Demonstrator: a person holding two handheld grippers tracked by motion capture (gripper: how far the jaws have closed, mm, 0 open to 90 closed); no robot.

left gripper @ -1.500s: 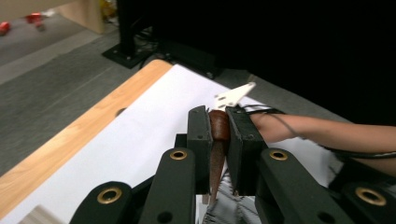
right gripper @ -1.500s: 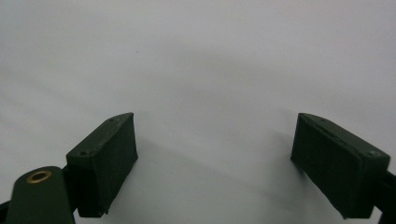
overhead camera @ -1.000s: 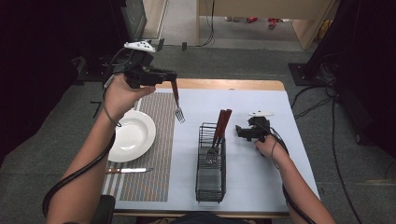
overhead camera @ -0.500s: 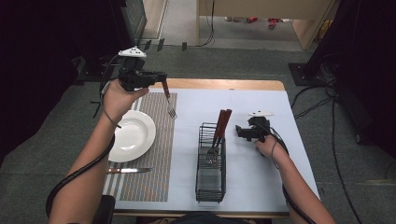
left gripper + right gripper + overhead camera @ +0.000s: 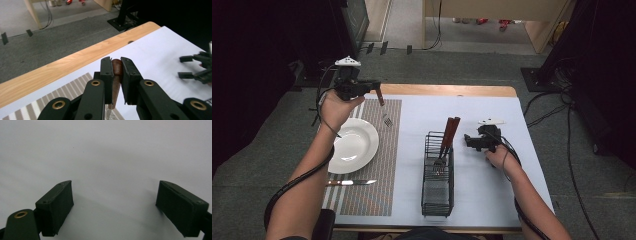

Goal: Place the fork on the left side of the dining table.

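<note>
My left gripper [image 5: 374, 89] is shut on the brown handle of a fork [image 5: 381, 99], held above the far end of the striped placemat [image 5: 372, 165]. The fork hangs tines-down, just past the white plate [image 5: 352, 145]. In the left gripper view the jaws clamp the handle's top [image 5: 116, 68], with the left gripper [image 5: 116, 65] over the mat's far corner. My right gripper [image 5: 468, 141] rests open on the white table cover [image 5: 492, 190], right of the black wire caddy [image 5: 437, 185]. In the right gripper view the right gripper [image 5: 115, 207] has nothing between its jaws.
The caddy holds brown-handled utensils [image 5: 450, 131] leaning up and right. A knife [image 5: 349, 182] lies on the placemat in front of the plate. A bare wooden table edge [image 5: 447, 90] runs along the far side. The right gripper [image 5: 197, 70] shows far off in the left gripper view.
My left gripper has carried the fork leftward and farther away, from near the mat's right edge to above its far end. The right gripper has stayed put.
</note>
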